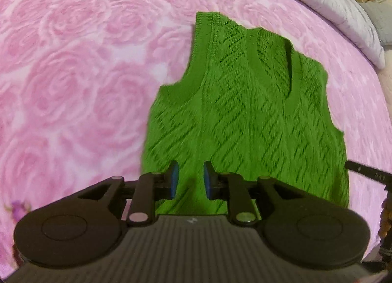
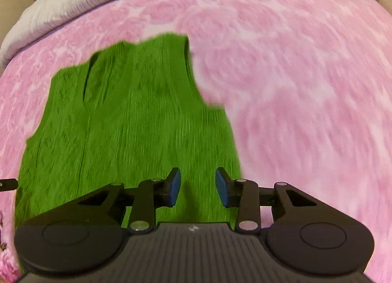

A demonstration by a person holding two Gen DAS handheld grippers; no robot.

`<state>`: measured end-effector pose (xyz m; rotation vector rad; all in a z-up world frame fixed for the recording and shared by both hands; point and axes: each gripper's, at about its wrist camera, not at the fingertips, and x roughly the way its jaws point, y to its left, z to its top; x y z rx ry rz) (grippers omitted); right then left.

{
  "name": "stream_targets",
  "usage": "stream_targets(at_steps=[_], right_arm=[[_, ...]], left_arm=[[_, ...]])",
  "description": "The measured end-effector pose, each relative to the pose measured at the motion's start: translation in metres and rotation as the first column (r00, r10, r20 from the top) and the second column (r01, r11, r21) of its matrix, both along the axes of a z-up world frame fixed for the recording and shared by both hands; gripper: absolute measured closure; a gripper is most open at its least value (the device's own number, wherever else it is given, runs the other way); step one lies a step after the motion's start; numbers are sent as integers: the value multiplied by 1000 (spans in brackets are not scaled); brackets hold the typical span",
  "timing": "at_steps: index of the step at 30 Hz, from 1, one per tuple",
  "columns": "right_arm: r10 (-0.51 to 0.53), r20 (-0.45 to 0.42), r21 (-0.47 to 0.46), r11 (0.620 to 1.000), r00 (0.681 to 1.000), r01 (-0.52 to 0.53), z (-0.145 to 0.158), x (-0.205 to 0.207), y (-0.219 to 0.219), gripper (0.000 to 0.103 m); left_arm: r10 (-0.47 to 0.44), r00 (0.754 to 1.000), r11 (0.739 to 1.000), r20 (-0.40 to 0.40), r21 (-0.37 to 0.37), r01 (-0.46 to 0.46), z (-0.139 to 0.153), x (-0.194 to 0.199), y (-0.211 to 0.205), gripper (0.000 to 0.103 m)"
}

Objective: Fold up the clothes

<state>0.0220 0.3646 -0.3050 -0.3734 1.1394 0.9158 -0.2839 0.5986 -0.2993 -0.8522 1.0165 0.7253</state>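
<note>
A green knitted vest (image 1: 245,116) lies spread flat on a bed covered by a pink blanket (image 1: 73,74) with a rose pattern. Its V-neck and shoulder straps point toward the far side of the bed, where a pale grey quilt (image 1: 330,8) runs along the blanket's edge; its hem lies at the near side, under both grippers.

The left gripper (image 1: 190,183) hovers over the vest's hem area, closer to the vest's left edge than its right. Its blue-padded fingers (image 1: 174,180) stand apart with green knit showing in the gap between them, and they clamp nothing. Whether the pads touch the fabric cannot be told.

The right gripper (image 2: 198,187) is above the hem area too, close to the vest's right edge, where green meets pink blanket just beside its outer finger (image 2: 223,188). Its fingers are also apart, a little wider than the left pair, and hold nothing.

In the right wrist view the vest (image 2: 127,123) is streaked with blur, as is the blanket (image 2: 294,74); the quilt (image 2: 73,1) shows beyond the vest's neckline
</note>
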Motion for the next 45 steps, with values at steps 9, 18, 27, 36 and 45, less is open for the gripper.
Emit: stream_targets(at_steps=[9, 18, 27, 36, 45], right_arm=[[140, -14, -37, 989, 990, -141, -30, 46, 59, 64], [79, 20, -64, 995, 997, -78, -29, 68, 55, 103], [-46, -26, 13, 999, 999, 46, -21, 84, 48, 78], [-63, 27, 32, 998, 998, 62, -9, 62, 39, 75], [-31, -41, -49, 998, 999, 29, -13, -22, -10, 73]], left_arm=[[37, 998, 999, -48, -34, -39, -17, 40, 20, 85], [17, 997, 999, -77, -37, -20, -22, 57, 30, 85], [-5, 996, 1000, -90, -30, 2, -23, 66, 42, 85], [-49, 994, 999, -99, 8, 50, -22, 61, 41, 86], [-104, 993, 994, -63, -30, 103, -27, 12, -16, 86]])
